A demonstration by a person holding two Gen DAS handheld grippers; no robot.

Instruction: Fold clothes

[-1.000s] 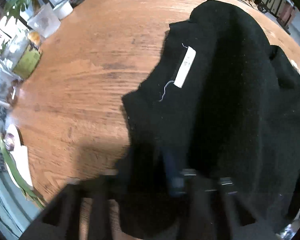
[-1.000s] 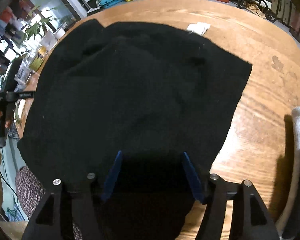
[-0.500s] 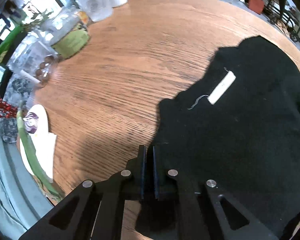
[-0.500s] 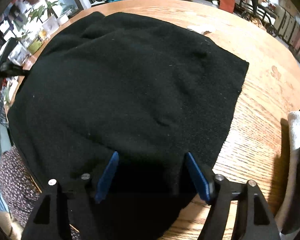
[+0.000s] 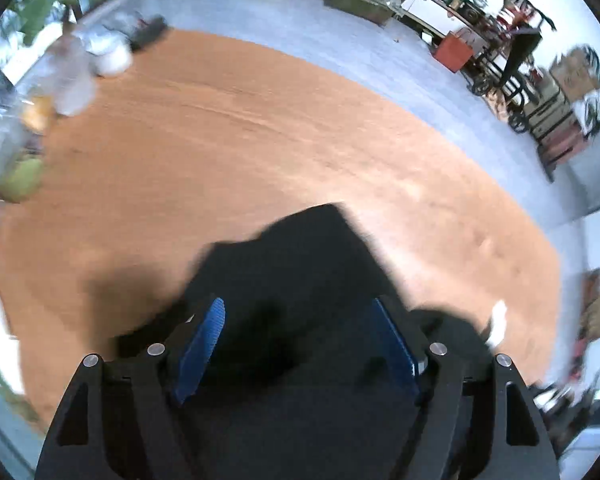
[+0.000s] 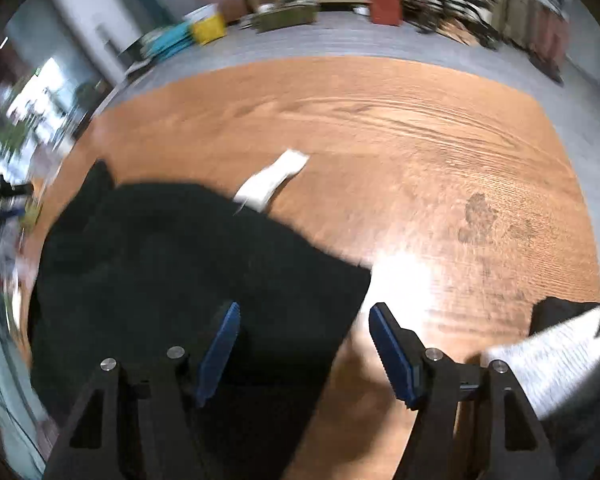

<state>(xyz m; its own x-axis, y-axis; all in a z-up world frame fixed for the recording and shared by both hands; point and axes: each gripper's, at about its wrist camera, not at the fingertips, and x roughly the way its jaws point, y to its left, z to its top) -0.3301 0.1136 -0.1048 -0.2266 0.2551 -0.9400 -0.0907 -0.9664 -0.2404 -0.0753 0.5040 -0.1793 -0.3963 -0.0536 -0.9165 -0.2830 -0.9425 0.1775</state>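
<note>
Round wood table (image 5: 284, 148) w/ black garment (image 6: 172, 264) lying flat on it. Left gripper (image 5: 298, 320): jaws have just been opening, now wide, blue pads clear of the cloth, which lies below & between them. Right gripper (image 6: 303, 328): jaws wide, holding nothing; left pad over the garment's edge, right pad over bare wood. White tag (image 6: 274, 180) at the garment's far edge. Jars (image 5: 40, 100), blurred, at table's left rim. Grey-white cloth (image 6: 555, 356) at right.
</note>
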